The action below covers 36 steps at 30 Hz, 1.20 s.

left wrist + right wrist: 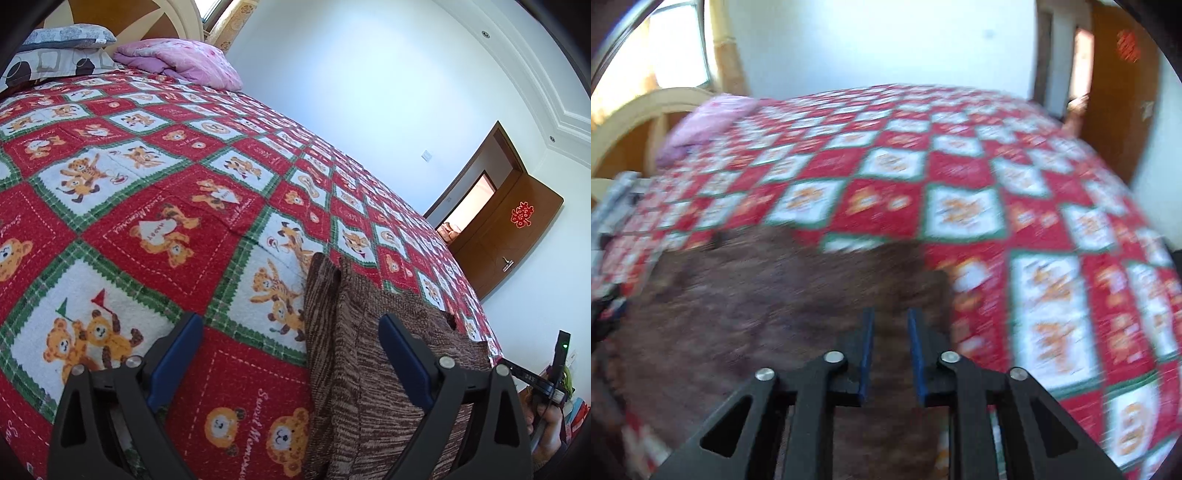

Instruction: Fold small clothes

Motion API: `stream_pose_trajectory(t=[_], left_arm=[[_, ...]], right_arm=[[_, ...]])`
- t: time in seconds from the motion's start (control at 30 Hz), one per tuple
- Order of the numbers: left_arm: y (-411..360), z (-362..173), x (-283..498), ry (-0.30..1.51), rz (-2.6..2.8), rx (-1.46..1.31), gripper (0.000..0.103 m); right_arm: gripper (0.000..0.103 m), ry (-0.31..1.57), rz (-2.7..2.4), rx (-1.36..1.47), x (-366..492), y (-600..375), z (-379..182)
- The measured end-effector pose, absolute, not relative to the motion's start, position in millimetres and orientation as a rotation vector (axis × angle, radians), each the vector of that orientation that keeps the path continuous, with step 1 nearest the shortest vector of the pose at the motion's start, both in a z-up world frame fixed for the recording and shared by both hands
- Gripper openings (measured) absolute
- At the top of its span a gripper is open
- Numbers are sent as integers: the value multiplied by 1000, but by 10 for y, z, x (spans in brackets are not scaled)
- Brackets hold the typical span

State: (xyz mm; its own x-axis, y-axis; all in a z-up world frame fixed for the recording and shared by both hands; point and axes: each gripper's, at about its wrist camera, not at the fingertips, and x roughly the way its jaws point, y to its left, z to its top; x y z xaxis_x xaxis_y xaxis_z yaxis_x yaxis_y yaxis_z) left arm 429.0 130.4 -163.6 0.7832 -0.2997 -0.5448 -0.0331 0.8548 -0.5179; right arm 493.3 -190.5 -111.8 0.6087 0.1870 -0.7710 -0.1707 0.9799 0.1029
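On the bed, the left wrist view shows a fleecy red, white and green checked blanket [155,206] printed with bears, and on it a brown marled knitted garment [369,369], ribbed and lying in soft folds. The left gripper [291,332], black with blue pads, hangs with its jaws spread wide, nothing clamped. A pink quilted pillow [184,59] lies far off. The right wrist view is blurred: the right gripper [890,325] hovers over the brown knit, jaws narrow, parted, gripping nothing.
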Motion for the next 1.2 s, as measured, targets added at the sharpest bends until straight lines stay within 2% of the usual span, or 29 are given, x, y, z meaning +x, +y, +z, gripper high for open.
stream_pose_trajectory(t=[0.1, 0.3, 0.6, 0.8, 0.9, 1.13, 1.17, 1.2], left_arm=[[1288, -1630, 4291, 670, -146, -528, 98], [1278, -1618, 4275, 679, -154, -524, 99], [1217, -1601, 3911, 708, -197, -483, 100], [1138, -1602, 3762, 736, -200, -414, 101], [1090, -1607, 3704, 745, -205, -378, 102], [1005, -1599, 3661, 770, -178, -310, 103], [996, -1595, 3662, 775, -174, -301, 103], [972, -1595, 3664, 792, -164, -277, 103]], right_arm=[[27, 931, 52, -235, 4771, -1801, -1410], [28, 908, 170, -24, 4050, -2187, -1218], [27, 979, 236, 9, 3503, -2155, -1441], [7, 979, 242, -109, 3401, -1994, -1394], [5, 956, 183, -110, 3352, -2082, -1333], [7, 989, 160, -147, 3364, -2126, -1322], [10, 983, 157, -150, 3352, -2100, -1290], [21, 973, 150, -153, 3342, -2078, -1254]])
